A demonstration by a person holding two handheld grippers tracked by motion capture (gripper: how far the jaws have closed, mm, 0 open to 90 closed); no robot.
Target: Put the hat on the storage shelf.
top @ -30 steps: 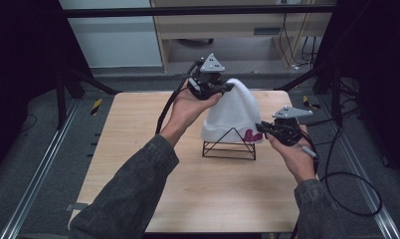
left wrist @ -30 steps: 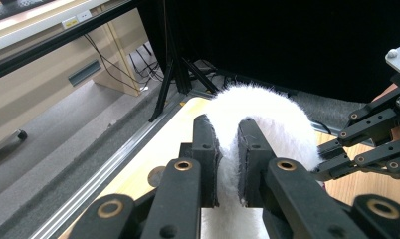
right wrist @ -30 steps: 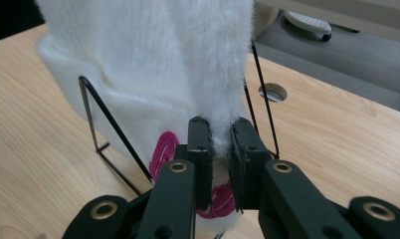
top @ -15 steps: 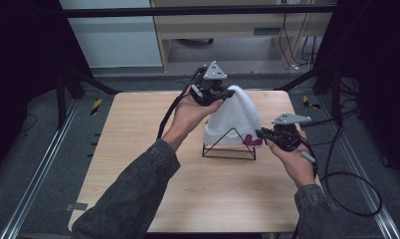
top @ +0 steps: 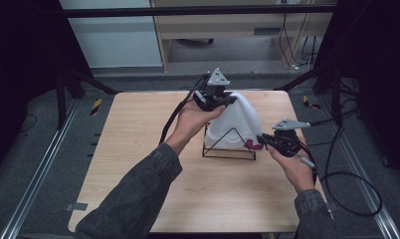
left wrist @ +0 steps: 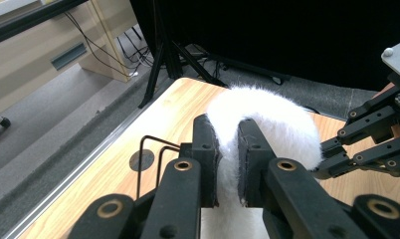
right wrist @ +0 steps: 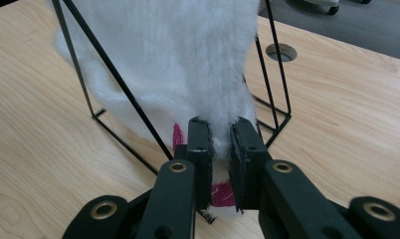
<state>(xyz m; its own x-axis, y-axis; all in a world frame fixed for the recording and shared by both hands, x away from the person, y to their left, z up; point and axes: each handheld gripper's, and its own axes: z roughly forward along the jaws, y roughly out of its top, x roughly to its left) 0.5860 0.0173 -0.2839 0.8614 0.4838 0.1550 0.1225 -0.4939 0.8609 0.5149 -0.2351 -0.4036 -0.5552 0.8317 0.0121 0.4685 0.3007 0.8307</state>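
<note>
A light wooden table with rounded corners (top: 138,149) stands on a grey carpeted floor (top: 34,164). Metal rails (top: 31,191) run along the floor past the table's left and right edges. Beyond its far edge stands a pale beige cabinet (top: 228,25), with a white panel (top: 111,35) to its left. Black curtains (top: 19,55) darken both sides of the room. Black cables (top: 297,50) hang by the cabinet, and a yellow-and-black striped marker (top: 96,106) lies near the far left corner.
</note>
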